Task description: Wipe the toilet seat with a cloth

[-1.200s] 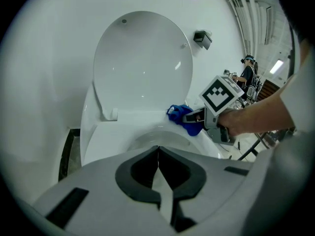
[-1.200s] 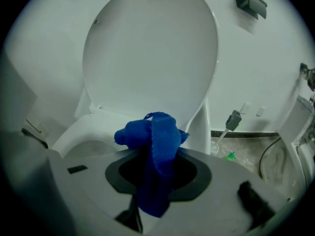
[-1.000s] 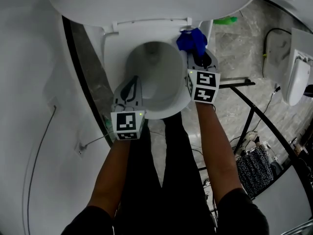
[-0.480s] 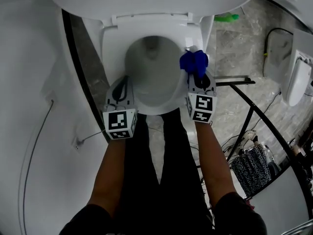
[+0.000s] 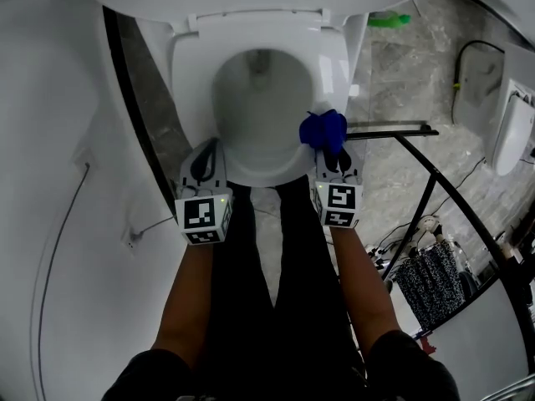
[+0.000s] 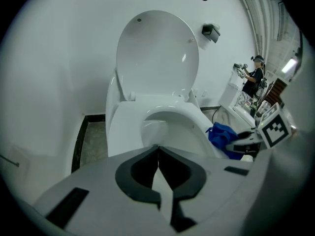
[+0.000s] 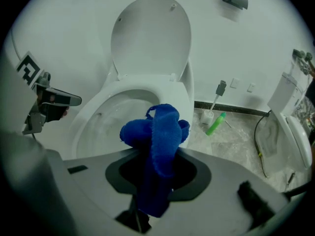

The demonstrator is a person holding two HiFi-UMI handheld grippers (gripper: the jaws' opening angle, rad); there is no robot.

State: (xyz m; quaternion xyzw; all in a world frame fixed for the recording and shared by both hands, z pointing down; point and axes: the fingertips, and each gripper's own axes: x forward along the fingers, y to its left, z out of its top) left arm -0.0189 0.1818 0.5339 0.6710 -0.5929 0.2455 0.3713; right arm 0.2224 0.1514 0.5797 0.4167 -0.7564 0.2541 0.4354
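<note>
A white toilet stands below me with its lid (image 6: pixel 157 53) raised and the seat (image 5: pixel 330 65) down around the bowl. A bunched blue cloth (image 5: pixel 323 129) rests on the seat's right front part, and my right gripper (image 5: pixel 328 144) is shut on it. The same blue cloth (image 7: pixel 157 136) fills the right gripper view between the jaws. My left gripper (image 5: pixel 207 159) is shut with nothing in it, over the seat's left front edge (image 6: pixel 128 127).
A green bottle (image 5: pixel 389 19) and a toilet brush (image 7: pixel 216 100) stand on the marble floor to the toilet's right. A black metal frame (image 5: pixel 418 165) and cables lie right of my legs. A white wall (image 5: pixel 58 140) runs close on the left.
The right gripper has drawn the blue cloth along the seat's right side from near the hinge toward the front. The left gripper has stayed at the left front edge.
</note>
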